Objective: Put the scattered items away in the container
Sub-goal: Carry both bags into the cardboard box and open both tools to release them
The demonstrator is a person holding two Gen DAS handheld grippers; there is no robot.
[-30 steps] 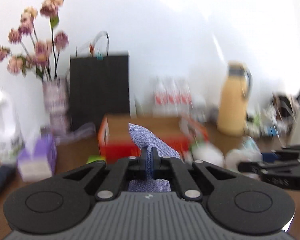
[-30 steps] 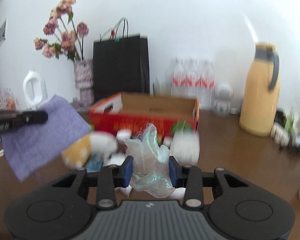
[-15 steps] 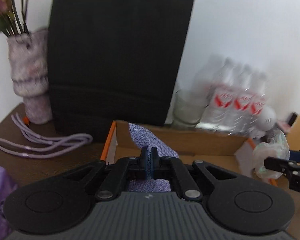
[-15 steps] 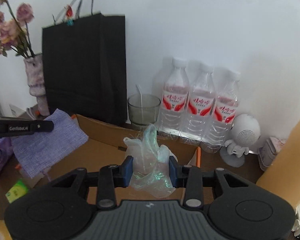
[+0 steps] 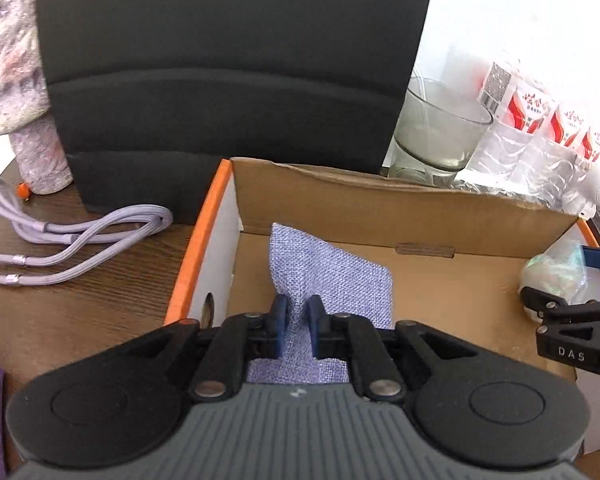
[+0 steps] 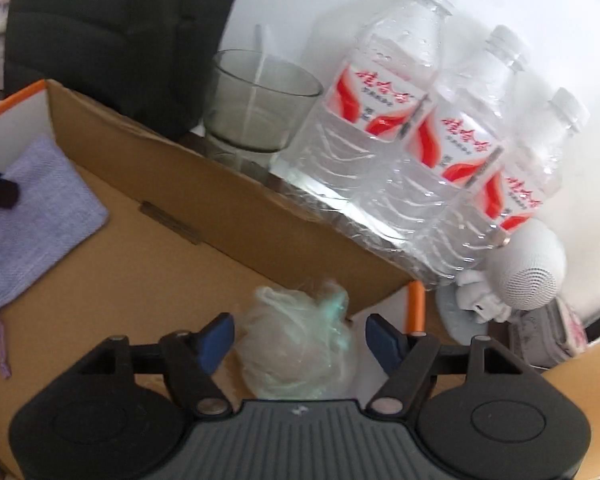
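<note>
An open cardboard box (image 5: pixel 380 204) with orange edges is the container. My left gripper (image 5: pixel 298 314) is inside it, its jaws slightly parted around a lavender cloth pouch (image 5: pixel 340 280) that lies on the box floor. The pouch also shows in the right wrist view (image 6: pixel 32 208). My right gripper (image 6: pixel 300 336) is open wide over the box's right end, with a crumpled clear plastic bag (image 6: pixel 300 340) loose between its fingers. In the left wrist view the bag (image 5: pixel 556 268) and the right gripper (image 5: pixel 572 284) show at the right.
A black paper bag (image 5: pixel 228 60) stands behind the box. A glass bowl (image 6: pixel 256 104), three water bottles (image 6: pixel 420 128) and a small white speaker figure (image 6: pixel 528 272) stand at the back right. A vase (image 5: pixel 16 76) and a lilac cable (image 5: pixel 68 232) are at the left.
Both grippers moved forward and down into the box. The left jaws parted a little on the pouch. The right jaws opened wide and let go of the plastic bag.
</note>
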